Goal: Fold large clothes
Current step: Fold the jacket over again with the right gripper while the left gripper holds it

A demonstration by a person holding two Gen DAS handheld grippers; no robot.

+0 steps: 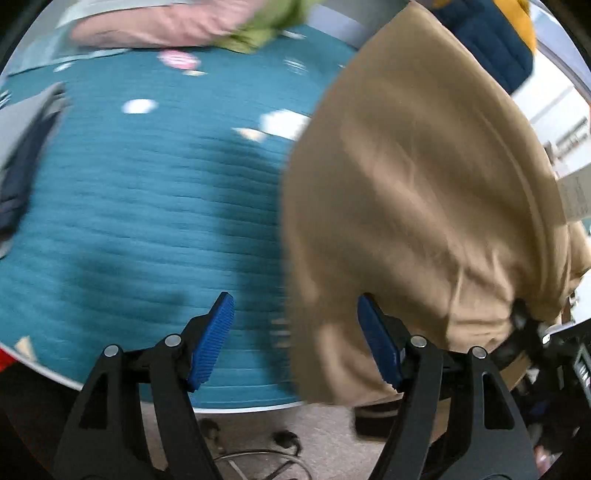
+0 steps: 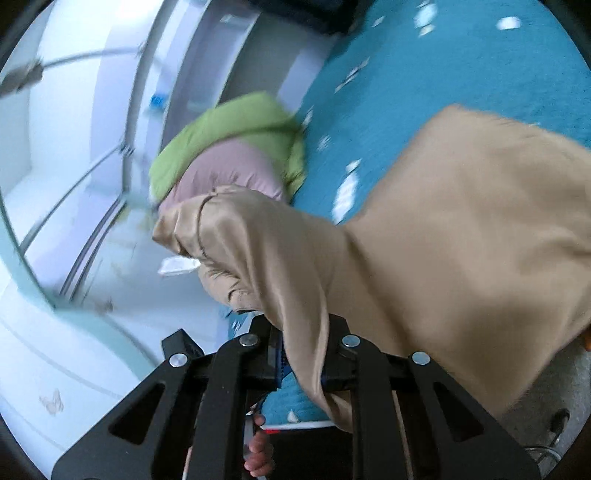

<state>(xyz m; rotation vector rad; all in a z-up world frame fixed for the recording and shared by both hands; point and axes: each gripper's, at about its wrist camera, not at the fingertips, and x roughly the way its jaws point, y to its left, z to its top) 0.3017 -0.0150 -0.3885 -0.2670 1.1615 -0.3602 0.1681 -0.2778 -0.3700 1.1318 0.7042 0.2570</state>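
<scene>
Over on the left wrist view, we see grey and dark folded clothes [image 1: 26, 147] lying at the far left edge of the teal quilted cover [image 1: 147, 203], all of it smeared by blur. Moving right along the top, a pink garment [image 1: 147, 26] sits at the far side with a green garment [image 1: 266, 29] overlapping its right end. Below, our left gripper [image 1: 295, 339] has its blue pads spread apart with nothing pressed between them; the left pad [image 1: 212, 339] stands over bare cover, and the right one sits against the edge of the tan garment [image 1: 424, 184]. That tan cloth hangs lifted in a broad sheet filling the right half of the view, and it drapes past the table's edge at the bottom. Behind it, top right, something navy and yellow [image 1: 491, 40] peeks out. On the right wrist view, we see the green and pink pile to the left, and our right gripper [image 2: 303, 365] pinched tight on a bunched fold of the tan garment, which spreads away to the right above the teal cover.
</scene>
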